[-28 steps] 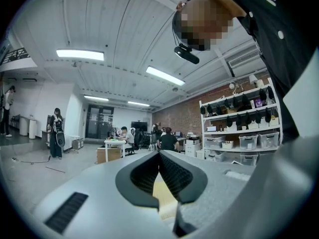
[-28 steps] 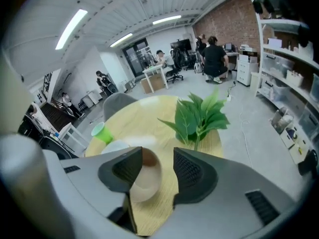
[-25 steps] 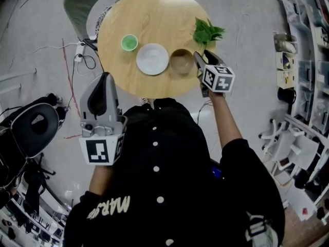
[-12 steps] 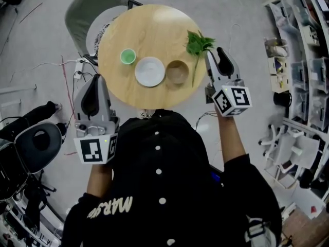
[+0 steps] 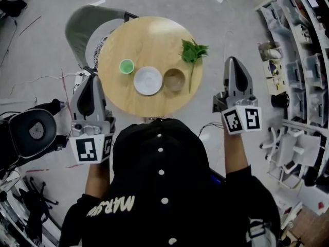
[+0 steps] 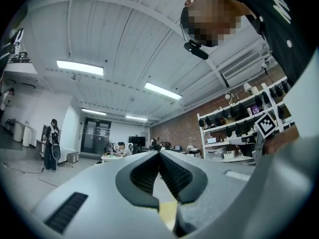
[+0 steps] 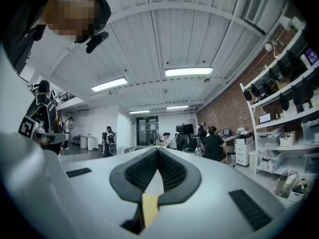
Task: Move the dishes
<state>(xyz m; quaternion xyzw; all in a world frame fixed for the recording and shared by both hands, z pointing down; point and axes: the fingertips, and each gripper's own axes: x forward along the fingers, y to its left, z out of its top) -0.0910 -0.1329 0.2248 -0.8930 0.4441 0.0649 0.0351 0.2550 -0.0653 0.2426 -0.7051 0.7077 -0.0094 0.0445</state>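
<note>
A round wooden table (image 5: pixel 154 37) carries a small green cup (image 5: pixel 126 66), a white plate (image 5: pixel 148 81), a brown bowl (image 5: pixel 174 79) and a leafy green sprig (image 5: pixel 193 52), the three dishes in a row. My left gripper (image 5: pixel 94 80) hangs off the table's left edge, shut and empty. My right gripper (image 5: pixel 234 62) is off the table's right side over the floor, also shut and empty. Both gripper views point up at the ceiling: the left gripper (image 6: pixel 159 153) and right gripper (image 7: pixel 158 151) show jaws closed together with nothing between them.
A grey chair (image 5: pixel 85 17) stands behind the table at the left. A black office chair (image 5: pixel 31 133) and floor cables (image 5: pixel 61 78) lie to the left. Shelving (image 5: pixel 303 60) lines the right side. Distant people at desks (image 7: pixel 214 143) appear in the gripper views.
My right gripper has drawn back from beside the brown bowl to the right, off the table. The left gripper shifted slightly up and left. The dishes have not moved.
</note>
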